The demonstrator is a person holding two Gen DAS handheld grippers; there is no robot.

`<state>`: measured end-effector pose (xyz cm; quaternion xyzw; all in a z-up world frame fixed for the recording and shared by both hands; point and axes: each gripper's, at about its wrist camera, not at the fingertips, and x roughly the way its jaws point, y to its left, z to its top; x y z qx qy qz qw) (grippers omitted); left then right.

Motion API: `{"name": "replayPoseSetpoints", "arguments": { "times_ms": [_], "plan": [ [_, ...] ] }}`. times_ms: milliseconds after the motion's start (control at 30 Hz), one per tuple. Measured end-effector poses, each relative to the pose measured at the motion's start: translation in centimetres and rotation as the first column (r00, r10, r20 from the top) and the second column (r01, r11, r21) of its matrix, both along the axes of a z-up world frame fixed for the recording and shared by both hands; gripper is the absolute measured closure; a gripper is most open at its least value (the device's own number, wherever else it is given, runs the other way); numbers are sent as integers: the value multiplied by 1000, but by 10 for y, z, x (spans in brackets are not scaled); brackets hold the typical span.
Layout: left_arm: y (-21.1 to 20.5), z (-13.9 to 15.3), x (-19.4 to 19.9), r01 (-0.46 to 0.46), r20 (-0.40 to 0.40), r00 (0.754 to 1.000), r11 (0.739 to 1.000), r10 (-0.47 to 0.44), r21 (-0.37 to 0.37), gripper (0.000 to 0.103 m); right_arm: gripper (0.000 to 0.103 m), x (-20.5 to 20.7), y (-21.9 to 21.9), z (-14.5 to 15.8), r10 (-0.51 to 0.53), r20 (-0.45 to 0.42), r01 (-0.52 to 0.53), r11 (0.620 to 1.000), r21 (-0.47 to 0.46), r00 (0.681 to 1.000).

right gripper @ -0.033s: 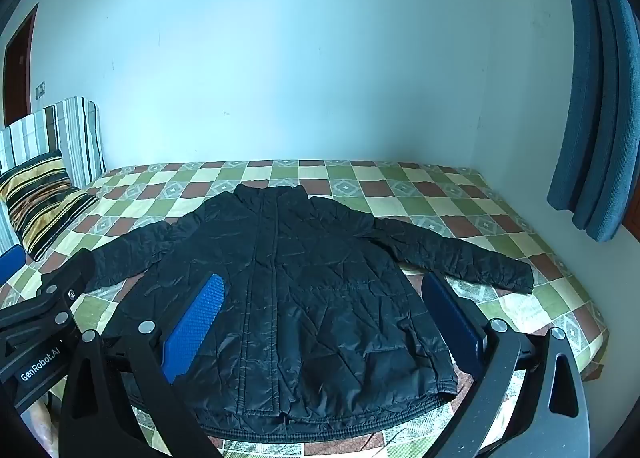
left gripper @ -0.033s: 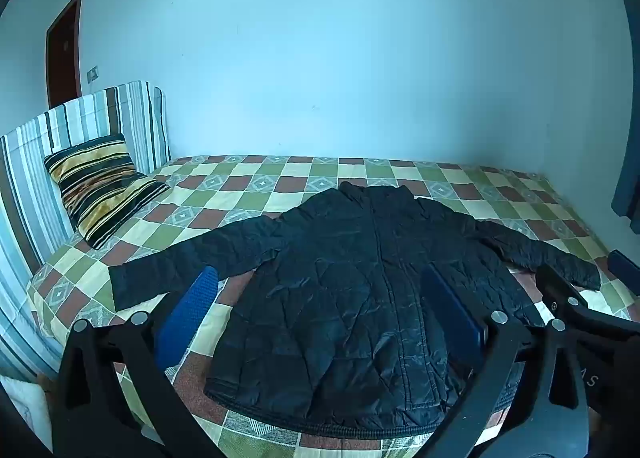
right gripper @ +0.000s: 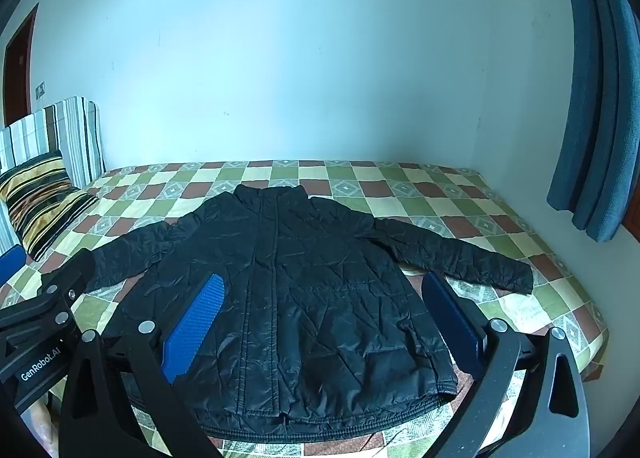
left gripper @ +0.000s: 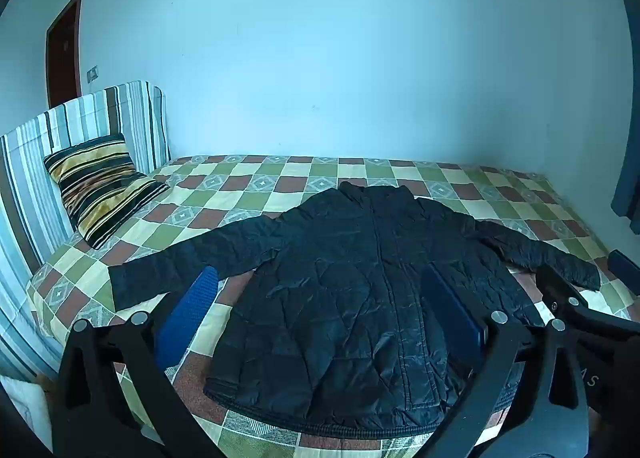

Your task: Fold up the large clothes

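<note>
A black quilted jacket lies flat on the checkered bed cover, collar toward the far wall, hem near the front edge, both sleeves spread out to the sides. The left gripper hangs above the bed's near edge with its jaws spread wide and nothing between them; the right gripper hangs just beside it, likewise released and empty. A striped pillow leans against the striped headboard at the left. A blue curtain hangs at the right, clear of the jacket.
</note>
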<state>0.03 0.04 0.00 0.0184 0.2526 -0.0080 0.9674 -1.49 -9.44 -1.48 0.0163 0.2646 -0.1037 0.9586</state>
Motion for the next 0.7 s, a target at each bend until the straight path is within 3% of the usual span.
{"name": "replayPoseSetpoints", "arguments": {
  "times_ms": [700],
  "plan": [
    [6,4,0,1,0,1000,1000,-1,5,2,5,2,1,6,0,-4,0,1000,-1,1000]
  ]
}}
